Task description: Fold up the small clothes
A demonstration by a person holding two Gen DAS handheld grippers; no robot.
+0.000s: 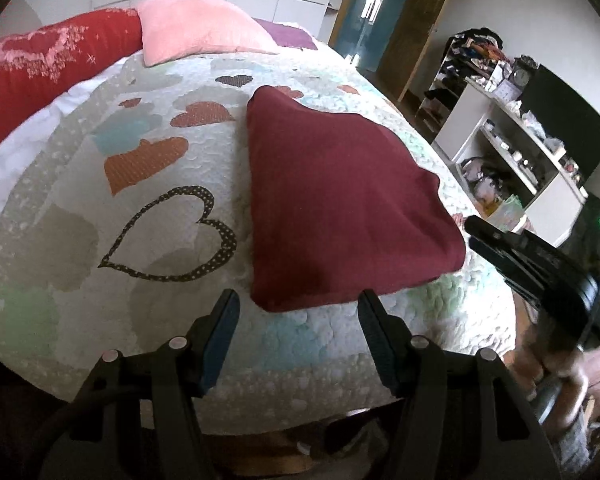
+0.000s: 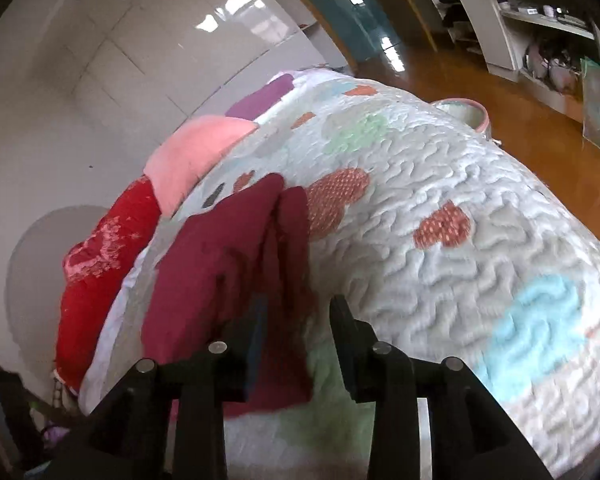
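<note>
A dark red garment [image 1: 332,200] lies folded flat on the quilted bedspread [image 1: 100,208] with heart patches. My left gripper [image 1: 296,304] is open and empty, hovering just short of the garment's near corner. My right gripper [image 1: 470,232] shows at the garment's right edge in the left wrist view. In the right wrist view the right gripper [image 2: 300,312] is open, its fingers over the near edge of the garment [image 2: 228,264], whose folded layers show there. It holds nothing.
A red pillow [image 1: 32,76] and a pink pillow [image 1: 196,28] lie at the head of the bed. White shelves [image 1: 512,148] full of small items stand to the right across a wooden floor [image 2: 532,92]. A round basket [image 2: 464,110] sits beside the bed.
</note>
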